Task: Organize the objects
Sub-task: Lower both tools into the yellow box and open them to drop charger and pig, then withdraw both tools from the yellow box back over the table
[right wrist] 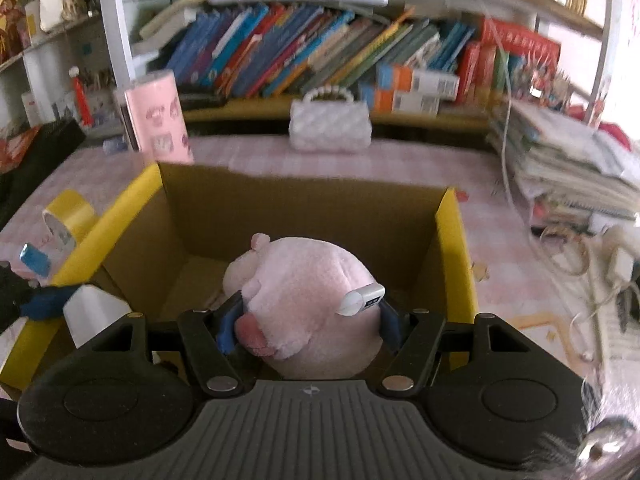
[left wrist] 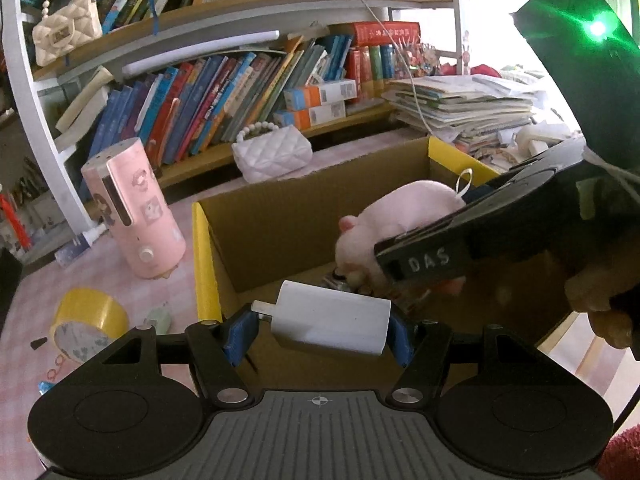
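Left wrist view has the left gripper [left wrist: 322, 326] clamped on a white charger block [left wrist: 332, 322], long axis lying crosswise between the blue pads, prongs toward its left finger. It sits just above the near-left wall of the cardboard box [left wrist: 206, 264], whose open interior lies straight ahead and below. To its right, the right gripper [right wrist: 308, 320] pinches a pink plush pig [right wrist: 304, 304] over the box's middle, nearer the floor.

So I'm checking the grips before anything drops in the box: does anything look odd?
Yes. The right gripper squeezing the pink plush toy also has a small white stick wedged against its right finger, pressed into the plush.
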